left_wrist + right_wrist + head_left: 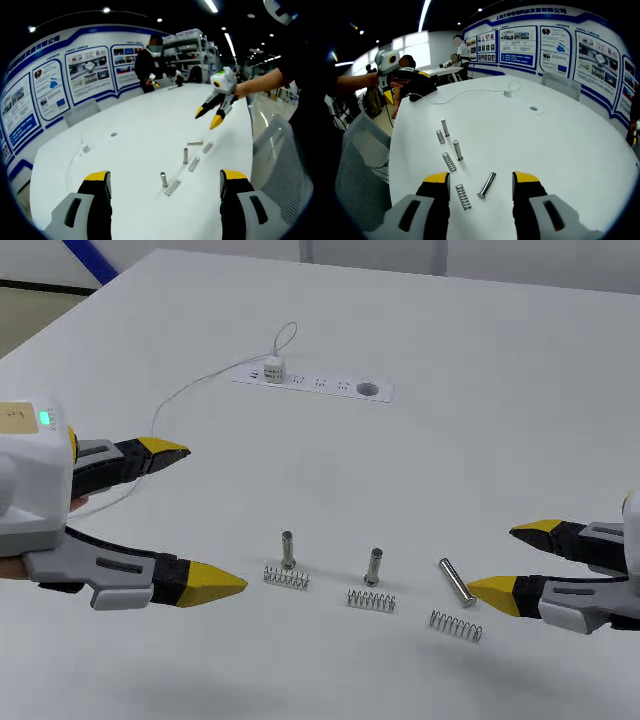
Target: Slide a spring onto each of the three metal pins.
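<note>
While both claws hover over the white table [480,360], we see the left gripper [214,518] spread wide with nothing between its jaws, well to the left of the parts. Our right gripper [491,560] is spread too and empty, its lower tip just beside the lying pin [456,581]. Two more stand upright: the left pin [288,548] and the middle pin [375,565]. A spring lies loose just in front of each pin: left spring [286,578], middle spring [371,600], right spring [455,625]. Farther back, a thin cable [185,390] runs to a white strip [320,383].
</note>
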`<move>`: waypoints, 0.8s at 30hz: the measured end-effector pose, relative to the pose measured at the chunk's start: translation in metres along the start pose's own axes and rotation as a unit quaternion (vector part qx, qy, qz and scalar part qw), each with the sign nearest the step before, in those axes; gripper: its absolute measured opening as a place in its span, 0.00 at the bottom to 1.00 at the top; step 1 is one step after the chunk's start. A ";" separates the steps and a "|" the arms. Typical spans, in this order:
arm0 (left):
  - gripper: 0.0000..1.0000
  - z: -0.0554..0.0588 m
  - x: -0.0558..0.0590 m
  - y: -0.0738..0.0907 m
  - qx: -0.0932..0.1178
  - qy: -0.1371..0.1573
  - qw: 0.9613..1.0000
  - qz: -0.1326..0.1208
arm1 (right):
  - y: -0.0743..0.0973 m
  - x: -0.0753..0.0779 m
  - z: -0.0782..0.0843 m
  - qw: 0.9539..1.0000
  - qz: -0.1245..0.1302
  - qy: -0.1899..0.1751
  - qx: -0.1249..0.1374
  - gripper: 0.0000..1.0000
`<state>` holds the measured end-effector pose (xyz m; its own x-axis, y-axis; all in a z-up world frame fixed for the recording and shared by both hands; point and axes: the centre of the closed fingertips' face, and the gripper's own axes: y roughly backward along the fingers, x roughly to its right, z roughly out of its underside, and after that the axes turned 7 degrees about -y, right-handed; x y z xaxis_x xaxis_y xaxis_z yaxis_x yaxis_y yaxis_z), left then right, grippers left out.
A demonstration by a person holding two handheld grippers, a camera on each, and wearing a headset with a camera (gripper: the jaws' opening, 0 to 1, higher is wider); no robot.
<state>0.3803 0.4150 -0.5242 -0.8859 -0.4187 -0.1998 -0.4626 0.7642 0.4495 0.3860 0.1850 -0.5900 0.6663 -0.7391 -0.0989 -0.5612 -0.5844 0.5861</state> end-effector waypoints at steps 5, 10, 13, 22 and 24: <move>0.91 0.005 0.001 0.000 0.000 0.011 1.000 -0.001 | -0.015 0.006 0.003 1.000 0.008 0.002 -0.019 0.49; 0.89 0.012 0.003 0.000 -0.005 0.019 1.000 -0.001 | -0.028 0.010 0.006 0.999 0.008 -0.005 -0.036 0.41; 0.89 0.016 0.003 -0.001 -0.010 0.022 1.000 -0.002 | -0.038 0.014 0.010 0.999 0.011 -0.017 -0.047 0.38; 0.88 0.021 0.006 0.000 -0.013 0.031 0.999 -0.006 | -0.060 0.032 0.024 0.994 0.039 -0.051 -0.085 0.28; 0.88 0.022 0.006 0.000 -0.015 0.031 0.999 -0.006 | -0.062 0.035 0.027 0.993 0.042 -0.054 -0.093 0.27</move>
<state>0.3744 0.4235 -0.5445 -0.8755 -0.4587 -0.1522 -0.4719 0.7436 0.4737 0.4305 0.1868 -0.6521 0.5594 -0.8197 -0.1229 -0.5058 -0.4551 0.7329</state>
